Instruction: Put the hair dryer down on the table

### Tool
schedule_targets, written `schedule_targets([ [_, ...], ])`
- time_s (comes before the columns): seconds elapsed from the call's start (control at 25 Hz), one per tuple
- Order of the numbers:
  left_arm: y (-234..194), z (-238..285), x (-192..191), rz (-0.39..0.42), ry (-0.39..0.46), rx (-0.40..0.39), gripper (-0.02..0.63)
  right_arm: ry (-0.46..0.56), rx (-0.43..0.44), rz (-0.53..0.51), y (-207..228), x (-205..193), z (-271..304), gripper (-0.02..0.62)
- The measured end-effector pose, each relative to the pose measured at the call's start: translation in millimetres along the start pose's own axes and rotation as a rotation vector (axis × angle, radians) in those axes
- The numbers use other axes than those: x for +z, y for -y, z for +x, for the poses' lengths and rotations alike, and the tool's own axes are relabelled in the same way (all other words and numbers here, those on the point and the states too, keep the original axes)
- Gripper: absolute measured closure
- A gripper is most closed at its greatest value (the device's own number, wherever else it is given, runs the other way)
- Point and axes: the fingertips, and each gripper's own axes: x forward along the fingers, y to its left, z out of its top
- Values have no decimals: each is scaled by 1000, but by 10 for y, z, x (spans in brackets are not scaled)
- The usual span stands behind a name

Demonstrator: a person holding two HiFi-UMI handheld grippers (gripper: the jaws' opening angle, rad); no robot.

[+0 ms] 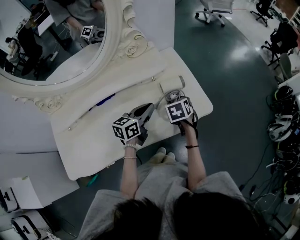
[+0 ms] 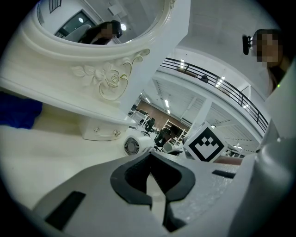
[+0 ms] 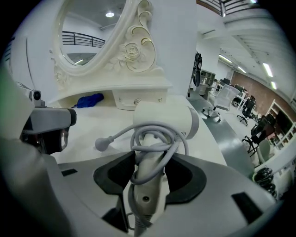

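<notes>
A white hair dryer [image 3: 166, 118] with its grey cord wrapped round the handle is in my right gripper [image 3: 149, 178], whose jaws are shut on the handle. The barrel points away from me over the white dressing table [image 1: 93, 140]; I cannot tell whether it touches the top. In the head view the hair dryer [image 1: 172, 95] sits near the table's right end, just beyond the right gripper [image 1: 175, 101]. My left gripper [image 1: 148, 108] is beside it to the left, its jaws shut with nothing between them. From the left gripper [image 2: 155, 185] view the dryer's rear grille [image 2: 132, 146] shows.
An ornate oval mirror [image 1: 56, 42] stands at the back of the table over a low shelf with a small drawer [image 3: 136, 99]. A blue object [image 1: 104, 101] lies under that shelf. The table's right edge drops to a dark floor [image 1: 225, 70] with office chairs [image 1: 213, 11].
</notes>
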Motion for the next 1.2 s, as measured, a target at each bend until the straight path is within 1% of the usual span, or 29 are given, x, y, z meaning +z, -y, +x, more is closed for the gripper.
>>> schedule_targets([
  [0.28,5,-48,-9,0,9,-5,601,18,-11,-20,-41,-16,32,363],
  [0.32,9,-56,-9,0,10,-6,601,24,-16,-13,-36,-12,27,350],
  [0.44,30,-80,1,5,12,-10,601,53,-33,24,7,20,-20,336],
  [0.6,77,-115,36,18,19,-20,601,94,-42,61,50,20,-100,333],
  [0.68,106,-127,56,26,24,-25,601,128,-30,89,72,13,-142,333],
  [0.92,231,-122,71,49,25,-57,601,265,15,230,165,86,-403,333],
  [1.08,327,-123,60,65,26,-82,601,300,37,290,167,86,-546,333],
  [1.2,408,-138,51,77,25,-99,601,332,81,337,102,106,-646,338],
])
